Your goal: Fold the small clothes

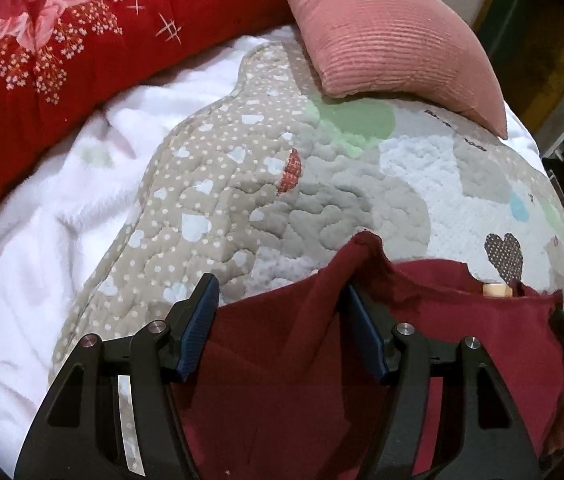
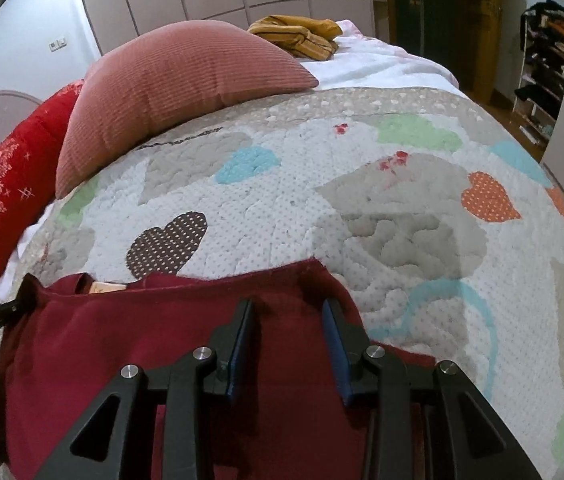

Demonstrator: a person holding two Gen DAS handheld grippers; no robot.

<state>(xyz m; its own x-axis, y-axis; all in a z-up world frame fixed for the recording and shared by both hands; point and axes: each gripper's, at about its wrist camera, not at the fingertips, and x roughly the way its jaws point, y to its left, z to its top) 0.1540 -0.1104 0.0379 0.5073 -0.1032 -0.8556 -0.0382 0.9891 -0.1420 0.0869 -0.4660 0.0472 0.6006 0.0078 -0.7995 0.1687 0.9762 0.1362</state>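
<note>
Left gripper [image 1: 282, 300]: jaws wide, maroon garment [image 1: 274, 380] between them, raised fold against right pad, left pad clear of cloth. Right gripper [image 2: 287, 312]: jaws narrower, garment edge bunched between pads; cannot tell if pads press it. Garment lies lower centre of both frames on patchwork quilt [image 2: 361, 208]. Pink cushion [image 2: 162, 92] upper left in right view, red blanket [image 1: 62, 40] upper left in left view.

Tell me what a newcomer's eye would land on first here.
The dark red garment spread on the heart-patterned quilt, nearest both cameras, with fabric between each gripper's fingers. Behind it, a pink ribbed cushion rests on the quilt's far edge, beside a bright red floral blanket.
</note>
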